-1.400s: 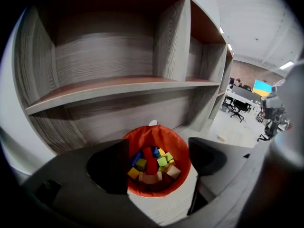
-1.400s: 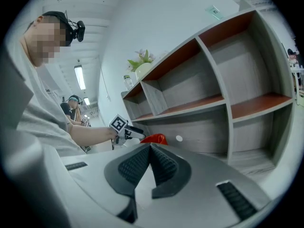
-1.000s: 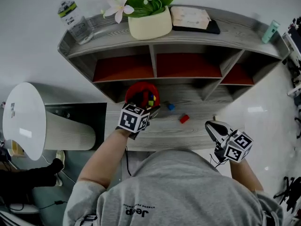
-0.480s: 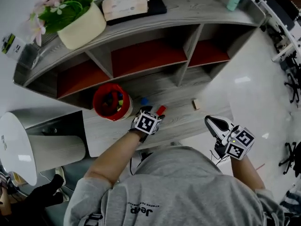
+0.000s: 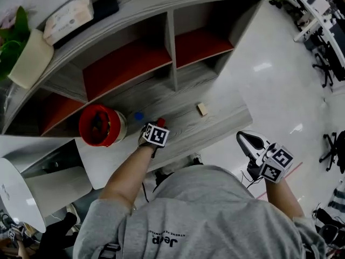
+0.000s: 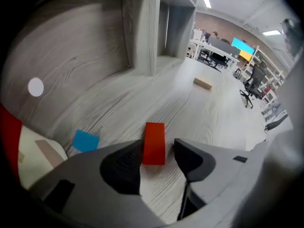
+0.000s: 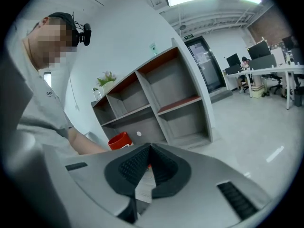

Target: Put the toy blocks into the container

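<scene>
While the jaws of the left gripper [image 6: 158,150] have just been closing, the red block [image 6: 154,144] lies flat on the wooden desk [image 6: 213,122] between them. It sits close against one pad with a gap on the other side, so the jaws are spread around it and not pinching it. Just beyond the gripper's tip on one side, a blue block [image 6: 86,140] lies on the same desk. In the head view it sits between the red block and the red bucket [image 5: 99,125], which stands farther off on that side, upright and open-topped with something dark inside. Well ahead of the gripper on the other side, a tan block [image 6: 203,83] lies alone near the desk's far end. Straight past the jaws rises the back of the grey shelf unit [image 5: 135,63], with a white dot [image 6: 36,87] on its panel and an upright divider [image 6: 142,32]. The right gripper [image 7: 148,151] hangs off the desk over the shiny floor [image 5: 280,80], well apart from every block, its jaws pressed together on nothing.
</scene>
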A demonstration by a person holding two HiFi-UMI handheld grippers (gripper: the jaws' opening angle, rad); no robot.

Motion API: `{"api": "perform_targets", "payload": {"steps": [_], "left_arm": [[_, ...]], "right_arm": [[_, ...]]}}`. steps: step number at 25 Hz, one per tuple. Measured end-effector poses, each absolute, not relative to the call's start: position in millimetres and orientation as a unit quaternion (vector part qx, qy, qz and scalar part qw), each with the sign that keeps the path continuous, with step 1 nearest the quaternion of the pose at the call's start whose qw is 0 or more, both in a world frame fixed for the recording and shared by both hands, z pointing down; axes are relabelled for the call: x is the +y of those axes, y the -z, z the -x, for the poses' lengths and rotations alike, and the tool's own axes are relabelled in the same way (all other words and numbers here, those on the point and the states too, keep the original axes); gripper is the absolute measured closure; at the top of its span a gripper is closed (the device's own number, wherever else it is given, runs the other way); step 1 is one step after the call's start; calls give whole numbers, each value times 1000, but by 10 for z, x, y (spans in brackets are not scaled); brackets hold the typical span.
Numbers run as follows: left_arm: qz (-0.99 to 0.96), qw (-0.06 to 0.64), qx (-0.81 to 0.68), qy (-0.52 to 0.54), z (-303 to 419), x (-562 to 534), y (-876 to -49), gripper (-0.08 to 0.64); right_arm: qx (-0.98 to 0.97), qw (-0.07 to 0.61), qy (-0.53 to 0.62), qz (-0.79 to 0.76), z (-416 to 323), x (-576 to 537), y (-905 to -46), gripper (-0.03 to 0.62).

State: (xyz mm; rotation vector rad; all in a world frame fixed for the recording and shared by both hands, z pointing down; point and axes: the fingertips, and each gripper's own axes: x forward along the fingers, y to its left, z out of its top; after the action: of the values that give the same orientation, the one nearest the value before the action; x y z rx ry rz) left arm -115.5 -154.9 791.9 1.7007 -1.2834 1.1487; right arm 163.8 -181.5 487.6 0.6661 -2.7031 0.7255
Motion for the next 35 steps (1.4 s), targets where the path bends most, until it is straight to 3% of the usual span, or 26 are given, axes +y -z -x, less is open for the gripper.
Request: {"api": "perform_targets", "payload": {"steps": [4,8,13,23,29,35], "left_arm": [[-671,343,-484,-446,1083,-1553,-7897,399],[-679,344,-483,-434,1058,-1532,-7799,405],[-704,315,-515,-375,1188,-1566,-7015,405],[-680,267,-611,-305,2546,-980,-5461,407],[-640,278,-651,-299,3329,-546,-5239,405],[-626,276,-668,-293,3607,-463,-5223,405]], "right_arm": [[-927,133,-258,-238,-1740,-1814,-4906,572],[-932,130,-254,-225,-1625,-1757,-4892,572],[-942,123,-245,-193,-1278,-1712,-4759,572],[-970,97,-213,-68,174,-1381,-4459,572],[-976,96,-198,-11,835,-1114,-4337,572],[-978,100,-185,10,1101,-1045,-4256,572]]}}
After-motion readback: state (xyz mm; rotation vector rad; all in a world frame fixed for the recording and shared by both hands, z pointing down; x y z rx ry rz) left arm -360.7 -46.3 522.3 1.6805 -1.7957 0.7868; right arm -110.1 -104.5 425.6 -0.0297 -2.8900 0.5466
